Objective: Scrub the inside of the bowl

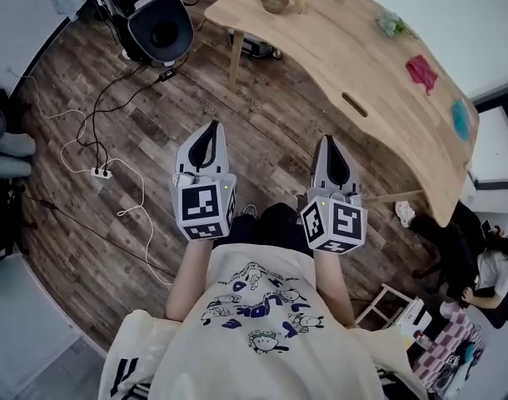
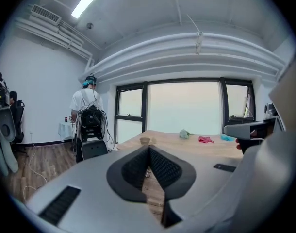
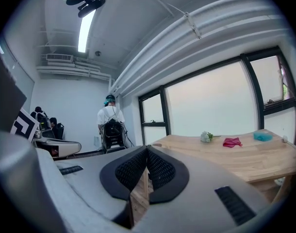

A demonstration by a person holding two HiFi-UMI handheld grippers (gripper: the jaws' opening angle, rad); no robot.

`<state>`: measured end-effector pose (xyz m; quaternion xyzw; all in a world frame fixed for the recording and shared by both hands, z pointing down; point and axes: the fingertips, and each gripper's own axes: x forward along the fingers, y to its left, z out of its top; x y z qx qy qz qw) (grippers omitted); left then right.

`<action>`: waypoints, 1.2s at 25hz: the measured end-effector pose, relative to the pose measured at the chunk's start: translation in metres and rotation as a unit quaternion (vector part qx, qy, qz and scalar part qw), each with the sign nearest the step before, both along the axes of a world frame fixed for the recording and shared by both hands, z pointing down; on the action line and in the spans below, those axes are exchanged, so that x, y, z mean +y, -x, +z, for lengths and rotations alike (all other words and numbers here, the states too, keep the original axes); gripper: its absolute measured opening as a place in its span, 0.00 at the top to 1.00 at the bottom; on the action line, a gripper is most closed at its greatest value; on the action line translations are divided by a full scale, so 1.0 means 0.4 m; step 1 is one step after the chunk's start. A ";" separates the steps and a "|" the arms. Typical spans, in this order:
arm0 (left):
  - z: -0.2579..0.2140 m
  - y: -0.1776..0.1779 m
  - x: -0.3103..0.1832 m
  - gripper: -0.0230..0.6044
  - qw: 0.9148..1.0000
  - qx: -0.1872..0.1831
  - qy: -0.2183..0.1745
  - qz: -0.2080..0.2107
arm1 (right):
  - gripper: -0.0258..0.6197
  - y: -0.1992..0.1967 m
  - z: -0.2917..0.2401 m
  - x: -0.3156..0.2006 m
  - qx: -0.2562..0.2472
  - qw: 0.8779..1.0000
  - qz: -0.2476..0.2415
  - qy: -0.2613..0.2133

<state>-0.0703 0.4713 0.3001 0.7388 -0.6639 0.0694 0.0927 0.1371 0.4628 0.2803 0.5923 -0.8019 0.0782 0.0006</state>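
The left gripper (image 1: pixel 209 140) and the right gripper (image 1: pixel 330 152) are held side by side over the floor, each with its jaws pressed together on nothing. Well ahead of both tips, the bowl (image 1: pixel 275 2) sits on the table (image 1: pixel 337 52). A pink cloth (image 1: pixel 420 72) lies beyond the right jaws.

Head view looks steeply down; both gripper views face level across the room — all share the table (image 1: pixel 337 57).
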 end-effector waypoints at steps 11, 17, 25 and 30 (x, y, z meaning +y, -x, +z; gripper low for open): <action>0.059 0.049 -0.099 0.92 0.999 0.011 0.029 -0.019 | 0.96 0.031 0.040 -0.127 0.004 1.000 -0.010 0.025; 0.080 0.089 -0.198 0.92 0.999 0.008 0.036 -0.036 | 0.96 0.074 0.058 -0.257 -0.003 0.999 -0.028 0.026; 0.087 0.081 -0.426 0.92 0.998 0.002 0.044 -0.042 | 0.96 0.066 0.058 -0.510 -0.006 0.999 -0.036 0.024; 0.067 0.069 -0.566 0.92 0.998 -0.007 0.044 -0.046 | 0.96 0.044 0.062 -0.670 -0.017 0.999 -0.032 0.029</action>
